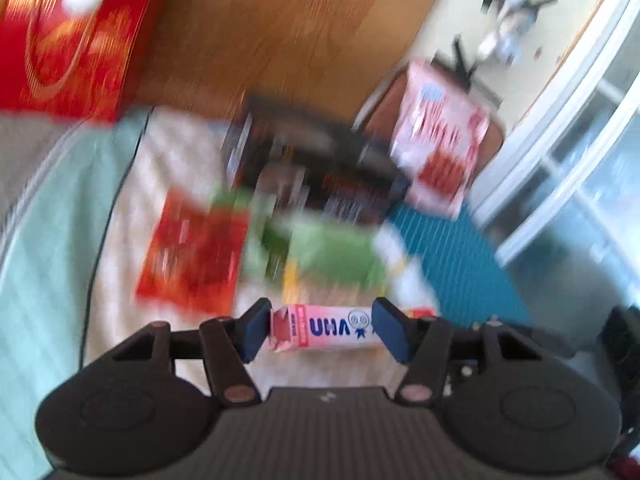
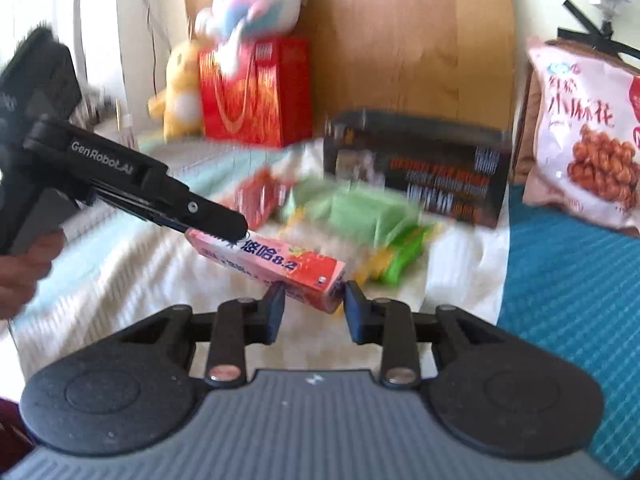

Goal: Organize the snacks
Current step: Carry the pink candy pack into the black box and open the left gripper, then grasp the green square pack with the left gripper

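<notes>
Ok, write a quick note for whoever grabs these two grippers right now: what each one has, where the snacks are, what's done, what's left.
Left gripper: shut on the pink candy box, gripping it across its length.
Right gripper: jaws either side of the same box's near end; too blurred to tell if the pads press.
Snacks: red packet and green packets loose on the white cloth; black box behind them; pink bag propped at the right.
Done: candy box lifted off the cloth.
Left: place the box, then sort the loose packets.
</notes>
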Action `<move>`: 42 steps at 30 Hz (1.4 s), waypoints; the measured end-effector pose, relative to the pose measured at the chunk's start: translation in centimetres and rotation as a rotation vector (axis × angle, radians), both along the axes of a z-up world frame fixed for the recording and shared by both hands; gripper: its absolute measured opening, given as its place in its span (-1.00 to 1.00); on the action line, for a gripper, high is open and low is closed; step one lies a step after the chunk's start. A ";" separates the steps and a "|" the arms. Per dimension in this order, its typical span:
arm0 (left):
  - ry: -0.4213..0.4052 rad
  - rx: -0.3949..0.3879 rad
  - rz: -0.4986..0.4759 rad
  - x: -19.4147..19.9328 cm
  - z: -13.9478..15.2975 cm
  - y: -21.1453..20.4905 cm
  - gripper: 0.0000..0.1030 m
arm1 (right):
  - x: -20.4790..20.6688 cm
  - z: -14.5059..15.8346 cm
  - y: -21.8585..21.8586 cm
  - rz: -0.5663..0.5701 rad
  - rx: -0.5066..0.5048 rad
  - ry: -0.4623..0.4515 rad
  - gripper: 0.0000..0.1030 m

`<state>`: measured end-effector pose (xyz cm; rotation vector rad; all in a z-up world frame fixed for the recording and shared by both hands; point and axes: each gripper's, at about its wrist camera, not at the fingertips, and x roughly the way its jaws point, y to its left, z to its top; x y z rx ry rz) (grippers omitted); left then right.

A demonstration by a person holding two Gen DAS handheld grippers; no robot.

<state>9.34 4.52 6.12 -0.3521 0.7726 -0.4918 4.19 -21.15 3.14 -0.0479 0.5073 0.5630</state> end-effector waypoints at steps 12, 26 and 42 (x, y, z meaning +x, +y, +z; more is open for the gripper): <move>-0.139 0.082 0.082 14.3 3.6 -4.8 0.07 | 14.0 3.0 -0.3 -0.148 -0.016 -0.122 -0.32; -0.067 0.078 0.022 9.9 0.1 -2.4 0.17 | 7.0 0.5 -2.7 -0.079 0.061 -0.034 -0.16; -0.024 0.194 -0.016 7.7 -2.7 -5.8 0.39 | 6.3 -2.9 -0.7 -0.113 0.032 0.024 0.09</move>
